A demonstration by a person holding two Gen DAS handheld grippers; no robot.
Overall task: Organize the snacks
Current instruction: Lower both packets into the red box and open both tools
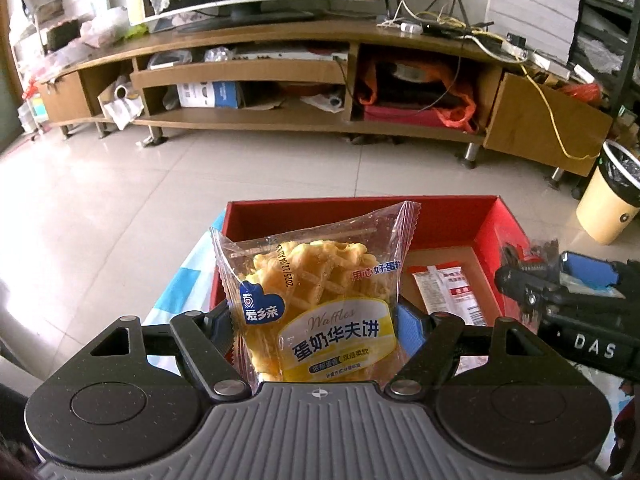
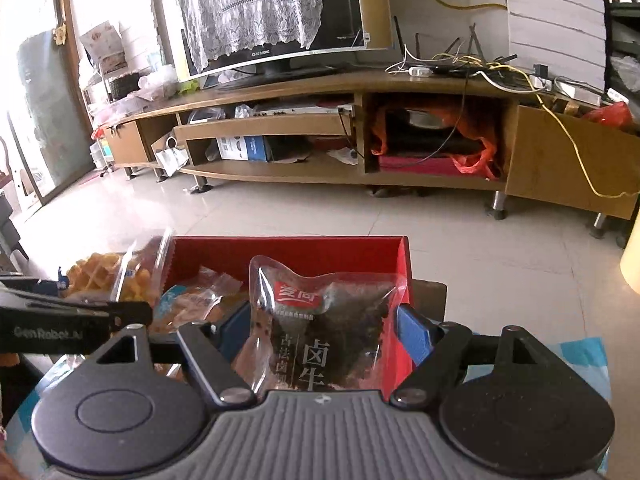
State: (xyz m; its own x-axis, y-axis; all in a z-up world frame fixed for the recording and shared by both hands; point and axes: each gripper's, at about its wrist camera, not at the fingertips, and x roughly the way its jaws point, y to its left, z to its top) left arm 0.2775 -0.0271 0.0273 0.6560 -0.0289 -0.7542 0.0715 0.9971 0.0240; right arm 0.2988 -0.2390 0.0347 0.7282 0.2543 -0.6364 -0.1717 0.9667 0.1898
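A: Left gripper [image 1: 316, 320] pinches the waffle pack [image 1: 320, 300] at the red box's [image 1: 360, 208] near-left edge.

B: Right gripper [image 2: 320, 324] clamps the beef pouch [image 2: 320, 320] over it. Get both well inside, then release low.

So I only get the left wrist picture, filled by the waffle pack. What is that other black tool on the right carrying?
Observer: The right gripper has its jaws shut on a dark packet with a red label.
Operator: Is it anywhere near the red box?
Observer: In its own view the packet shows against the right end of the red box.
Operator: Is anything in the box hidden from me?
Observer: Yes, clear-wrapped snacks lie in its left part, behind your waffle pack.
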